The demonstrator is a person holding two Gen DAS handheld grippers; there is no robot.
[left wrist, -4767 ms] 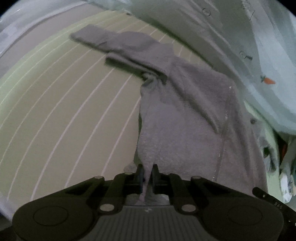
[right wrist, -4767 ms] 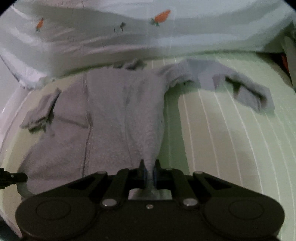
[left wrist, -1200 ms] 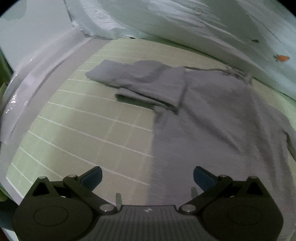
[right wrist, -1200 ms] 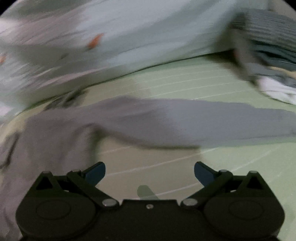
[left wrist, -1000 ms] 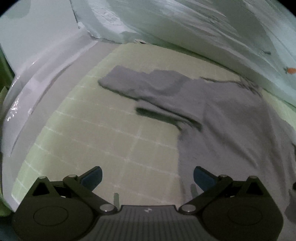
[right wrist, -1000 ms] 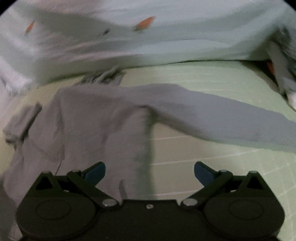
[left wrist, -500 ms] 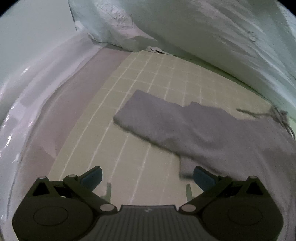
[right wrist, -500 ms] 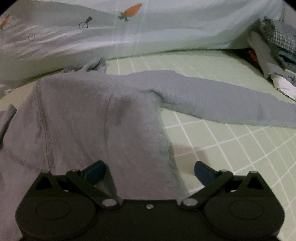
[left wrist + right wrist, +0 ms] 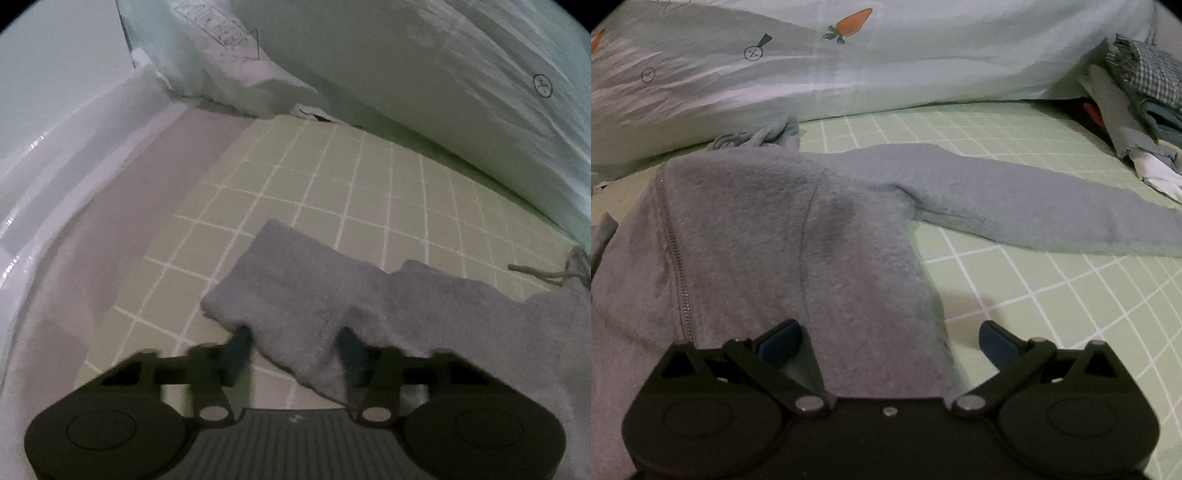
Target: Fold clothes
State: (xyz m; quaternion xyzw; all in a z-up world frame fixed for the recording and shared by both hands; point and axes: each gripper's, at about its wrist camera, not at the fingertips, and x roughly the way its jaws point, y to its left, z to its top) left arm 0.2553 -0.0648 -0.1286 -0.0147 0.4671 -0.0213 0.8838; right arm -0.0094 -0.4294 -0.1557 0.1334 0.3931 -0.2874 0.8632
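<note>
Fingers (image 9: 240, 345) of the left gripper (image 9: 293, 347) are closing around a sleeve end of the grey hoodie (image 9: 783, 236), which lies flat on the bed's green checked sheet (image 9: 1052, 288).

Blurred with motion, the left gripper tilts steeply down; the folded sleeve cuff (image 9: 291, 295) sits between its two fingers, and whether the pads press it yet cannot be told. Beyond it lies a pale pillow (image 9: 424, 74). The right gripper (image 9: 890, 343) also angles down, its fingers spread wide over the hoodie's side hem, one finger above the cloth by the zip (image 9: 674, 258) and the other above the sheet. The other sleeve (image 9: 1034, 218) stretches out toward a clothes pile (image 9: 1137, 96), before a carrot-print pillow (image 9: 886, 62).
</note>
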